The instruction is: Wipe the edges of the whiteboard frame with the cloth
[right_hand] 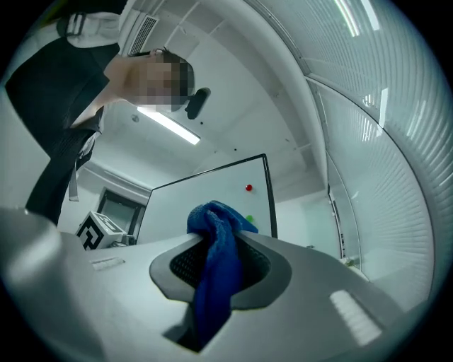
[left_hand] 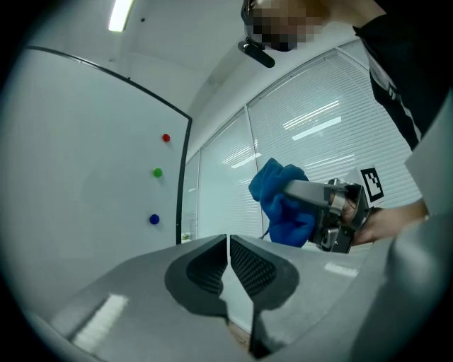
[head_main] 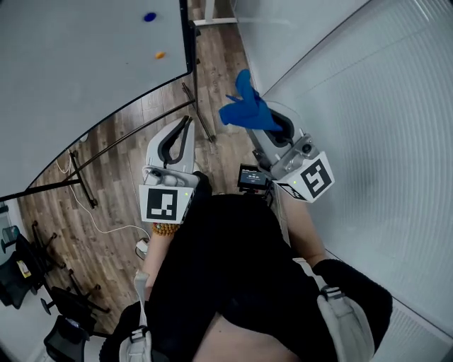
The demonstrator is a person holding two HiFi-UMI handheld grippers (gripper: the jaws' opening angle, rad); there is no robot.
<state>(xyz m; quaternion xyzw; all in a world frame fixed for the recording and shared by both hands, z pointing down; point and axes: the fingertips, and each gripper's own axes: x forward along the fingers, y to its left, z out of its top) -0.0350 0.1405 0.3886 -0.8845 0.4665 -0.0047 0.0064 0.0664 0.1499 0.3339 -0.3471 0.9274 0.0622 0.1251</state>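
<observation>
1. Cloth [head_main: 248, 109], blue and bunched, is clamped between the jaws of the right gripper [head_main: 274, 126]. One fold stands above the jaw tips and the rest hangs down between the pads. It is held in the air, clear of the whiteboard [head_main: 71, 71].
2. In the right gripper view the cloth [right_hand: 216, 269] fills the gap of the right gripper [right_hand: 212, 244] and covers most of both pad faces.
3. The left gripper [left_hand: 228, 244] has its jaws together with only a thin slit between them, and nothing is in it. In the head view the left gripper [head_main: 186, 126] points toward the board's lower right corner without touching it.
4. The dark frame [head_main: 185, 35] runs down the board's right side and curves along the bottom. Between this edge and the blinds-covered glass wall [head_main: 368, 106] lies an open strip of wood floor [head_main: 120, 184]. Both grippers hang over that strip.
5. The stand legs [head_main: 202, 113] reach out under the board's corner, and a white cable [head_main: 106, 226] trails across the floor nearby.
6. The board's top and left side are cut off in the head view. The person's dark torso [head_main: 226, 269] hides the floor directly below.
7. A blue magnet [head_main: 149, 17] and an orange magnet [head_main: 160, 54] sit near the right frame edge.
</observation>
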